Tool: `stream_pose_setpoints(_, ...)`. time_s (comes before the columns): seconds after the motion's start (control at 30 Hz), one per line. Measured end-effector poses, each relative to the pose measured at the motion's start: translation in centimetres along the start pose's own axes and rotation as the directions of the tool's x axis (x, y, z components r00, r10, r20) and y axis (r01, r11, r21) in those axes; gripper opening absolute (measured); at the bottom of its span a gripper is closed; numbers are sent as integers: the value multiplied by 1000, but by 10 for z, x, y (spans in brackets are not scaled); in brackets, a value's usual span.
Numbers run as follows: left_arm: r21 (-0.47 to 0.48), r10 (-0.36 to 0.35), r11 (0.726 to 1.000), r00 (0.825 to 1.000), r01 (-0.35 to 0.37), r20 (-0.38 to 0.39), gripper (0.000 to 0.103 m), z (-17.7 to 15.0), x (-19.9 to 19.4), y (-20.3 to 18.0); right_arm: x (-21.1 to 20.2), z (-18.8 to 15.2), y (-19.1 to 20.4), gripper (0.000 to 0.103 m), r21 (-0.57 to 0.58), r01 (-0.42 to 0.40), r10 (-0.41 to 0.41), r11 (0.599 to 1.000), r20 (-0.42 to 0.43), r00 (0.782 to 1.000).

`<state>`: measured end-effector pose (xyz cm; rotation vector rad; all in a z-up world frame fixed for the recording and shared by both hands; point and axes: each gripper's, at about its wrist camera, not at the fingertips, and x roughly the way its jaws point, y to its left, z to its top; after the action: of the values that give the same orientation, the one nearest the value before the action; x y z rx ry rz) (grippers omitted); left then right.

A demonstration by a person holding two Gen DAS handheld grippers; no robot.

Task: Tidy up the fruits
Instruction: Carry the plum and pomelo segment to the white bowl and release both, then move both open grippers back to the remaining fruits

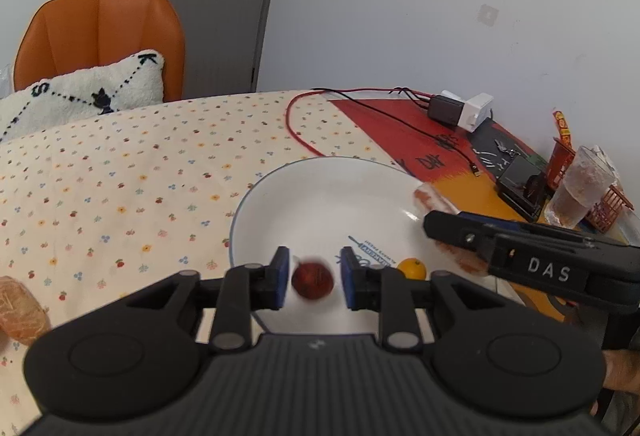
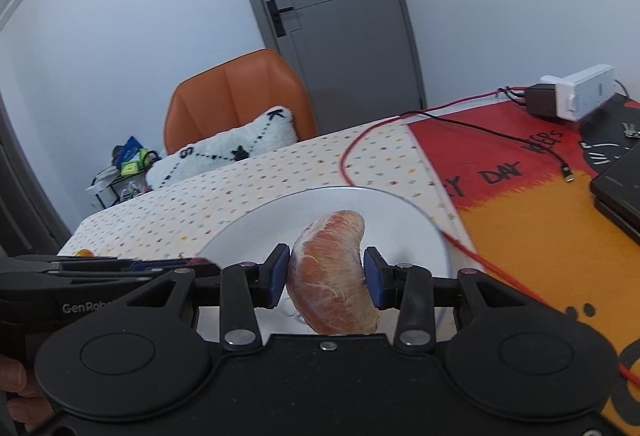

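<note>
Left wrist: one plate (image 1: 256,212), three fruits.

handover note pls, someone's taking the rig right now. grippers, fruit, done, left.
Left gripper: open over the white plate; small red fruit between the fingers, blurred, not pressed.
Right gripper: shut on the wrapped pomelo wedge, held above the plate.
Done: small orange fruit already on the plate.
Left: set the wedge down, then fetch the other wrapped fruit piece lying on the tablecloth, left of the plate.
</note>
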<state>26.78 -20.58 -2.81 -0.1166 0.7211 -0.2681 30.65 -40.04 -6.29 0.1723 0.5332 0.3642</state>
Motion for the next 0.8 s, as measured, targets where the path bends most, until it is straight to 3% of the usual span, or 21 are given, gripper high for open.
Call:
stream_pose_setpoints(0.07, -14, 3, 1000, 1000, -3, -7, 31, 0, 0, 4, 0, 1, -2, 39, -2, 24, -24, 1000, 4, 1000)
stream_pose_setpoints(0.27, -53, 26, 998, 1000, -25, 15, 55, 2, -17, 18, -1, 2, -2, 46, 2, 103, -103, 995, -3, 995)
stream_pose_setpoints(0.5, -83, 69, 994, 995, -63, 66, 79, 0, -46, 32, -23, 4, 4, 48, 34, 85, -86, 996, 30, 996)
stream_pose_setpoints(0.8, -106, 117, 989, 988, -106, 97, 86, -15, -81, 53, -42, -4, 33, 66, 12, 57, -58, 998, 45, 997)
